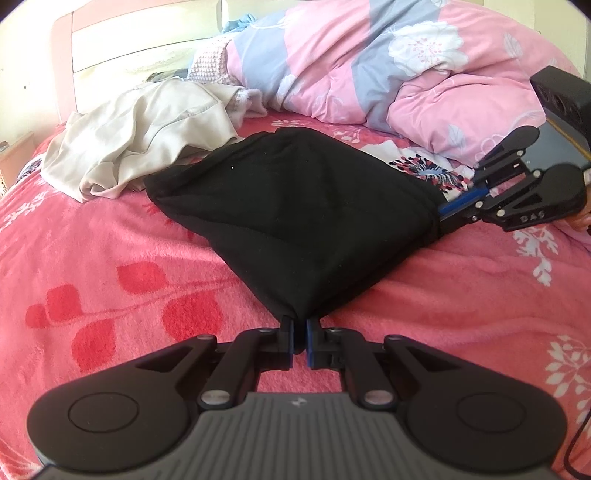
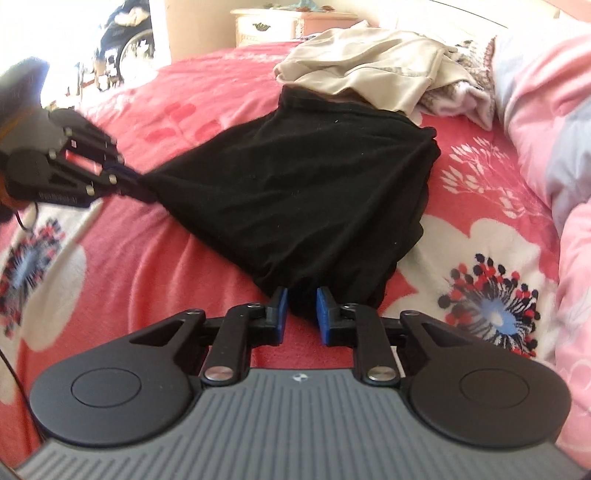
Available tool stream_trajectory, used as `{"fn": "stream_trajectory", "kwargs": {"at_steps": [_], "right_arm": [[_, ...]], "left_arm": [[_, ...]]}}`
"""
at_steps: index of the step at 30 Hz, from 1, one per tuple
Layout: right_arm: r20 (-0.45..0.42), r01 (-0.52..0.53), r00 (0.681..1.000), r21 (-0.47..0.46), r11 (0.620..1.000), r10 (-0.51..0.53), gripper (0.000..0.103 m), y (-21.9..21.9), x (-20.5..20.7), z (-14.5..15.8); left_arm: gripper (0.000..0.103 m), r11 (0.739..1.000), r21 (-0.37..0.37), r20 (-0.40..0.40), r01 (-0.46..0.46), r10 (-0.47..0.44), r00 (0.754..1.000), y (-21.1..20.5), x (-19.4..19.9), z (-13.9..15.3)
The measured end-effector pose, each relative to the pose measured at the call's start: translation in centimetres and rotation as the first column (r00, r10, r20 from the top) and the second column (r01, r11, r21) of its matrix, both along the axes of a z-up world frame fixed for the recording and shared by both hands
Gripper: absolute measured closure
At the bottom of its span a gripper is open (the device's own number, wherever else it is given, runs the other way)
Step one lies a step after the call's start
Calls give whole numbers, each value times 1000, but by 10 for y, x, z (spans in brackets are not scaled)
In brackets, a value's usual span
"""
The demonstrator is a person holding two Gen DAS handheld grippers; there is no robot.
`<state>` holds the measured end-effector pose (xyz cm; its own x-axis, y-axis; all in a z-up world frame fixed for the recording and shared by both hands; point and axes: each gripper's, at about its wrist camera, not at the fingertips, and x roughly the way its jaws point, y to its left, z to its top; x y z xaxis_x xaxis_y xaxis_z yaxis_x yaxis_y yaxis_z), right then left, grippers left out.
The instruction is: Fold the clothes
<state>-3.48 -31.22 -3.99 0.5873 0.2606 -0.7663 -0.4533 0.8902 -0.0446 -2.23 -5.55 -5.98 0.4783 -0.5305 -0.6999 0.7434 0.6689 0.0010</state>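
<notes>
A black garment (image 1: 295, 214) lies folded on the red floral bedspread (image 1: 110, 258), pulled taut between two corners. My left gripper (image 1: 299, 321) is shut on its near corner; in the right wrist view the same gripper (image 2: 147, 192) comes in from the left and pinches that corner. My right gripper (image 2: 301, 295) holds a bunched corner of the black garment (image 2: 295, 177) between its blue pads. In the left wrist view, the right gripper (image 1: 441, 218) enters from the right, its fingertips buried in the cloth edge.
A crumpled beige garment (image 1: 147, 133) lies just behind the black one, touching its far edge. A pink and grey flowered quilt (image 1: 406, 74) is heaped at the back right. A headboard (image 1: 129, 37) and a nightstand (image 2: 280, 22) stand beyond the bed.
</notes>
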Motion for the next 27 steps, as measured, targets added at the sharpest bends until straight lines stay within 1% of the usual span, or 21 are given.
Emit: {"fn": "stream_trajectory", "kwargs": {"at_steps": [1, 3, 5, 8, 9, 11, 13, 14, 16, 17, 19, 21, 22, 23, 24, 25, 26, 27], "right_arm": [[20, -17, 1000, -44, 999, 18, 103, 4, -2, 0], [58, -48, 997, -133, 990, 56, 103, 12, -7, 2], [103, -52, 992, -231, 972, 77, 103, 16, -12, 7], [128, -31, 989, -321, 947, 76, 103, 13, -13, 11], [132, -31, 988, -362, 932, 84, 103, 13, -14, 8], [157, -7, 984, -457, 889, 89, 103, 14, -14, 1], [192, 10, 976, -497, 868, 98, 103, 12, -17, 5], [196, 17, 977, -474, 880, 87, 103, 10, -17, 10], [164, 10, 985, -406, 914, 62, 103, 4, -17, 16], [138, -19, 988, -360, 933, 73, 103, 2, -17, 16], [108, -42, 991, -311, 949, 79, 102, 3, -20, 14], [53, -59, 996, -269, 961, 76, 87, 6, -18, 9], [46, -52, 997, -249, 967, 66, 65, 7, -17, 6], [48, -42, 997, -224, 974, 54, 46, 6, -16, 4], [50, -31, 998, -192, 981, 41, 42, 4, -12, 2], [48, -19, 998, -161, 987, 27, 41, 1, -6, -1], [45, -7, 999, -131, 991, 13, 42, -2, 1, -4], [37, -2, 999, -112, 994, 6, 46, -6, 9, -8]], "left_arm": [[97, 1000, -2, 4, -3, 3, 1000, 1, 0, 0], [97, 1000, -12, 9, -3, 3, 1000, 3, 0, 3], [97, 1000, -20, 12, 0, 0, 1000, 5, 0, 5], [97, 1000, -19, 13, 9, -9, 1000, 5, 0, 5], [97, 1000, -13, 16, 10, -10, 1000, 4, 0, 5], [97, 1000, -18, 10, 9, -8, 1000, 5, 0, 4], [97, 1000, -26, 4, 5, -5, 1000, 6, 1, 5], [97, 1000, -27, 3, 7, -7, 1000, 6, 1, 4], [97, 1000, -20, 2, 11, -11, 1000, 5, 1, 3], [97, 1000, -16, 1, 12, -12, 1000, 4, 1, 3], [97, 1000, -12, -3, 12, -12, 1000, 4, 1, 2], [97, 1000, -13, -8, 9, -9, 1000, 4, 2, 1], [96, 1000, -16, -10, 6, -6, 1000, 4, 2, 0], [96, 1000, -19, -13, 2, -3, 1000, 4, 1, -1], [97, 1000, -20, -10, 1, -1, 1000, 4, 1, -1], [97, 1000, -20, -3, 2, -2, 1000, 4, 0, -1], [97, 1000, -16, 14, 7, -6, 1000, 3, -2, -1], [97, 1000, -11, 31, 11, -11, 999, 2, -4, 0]]}}
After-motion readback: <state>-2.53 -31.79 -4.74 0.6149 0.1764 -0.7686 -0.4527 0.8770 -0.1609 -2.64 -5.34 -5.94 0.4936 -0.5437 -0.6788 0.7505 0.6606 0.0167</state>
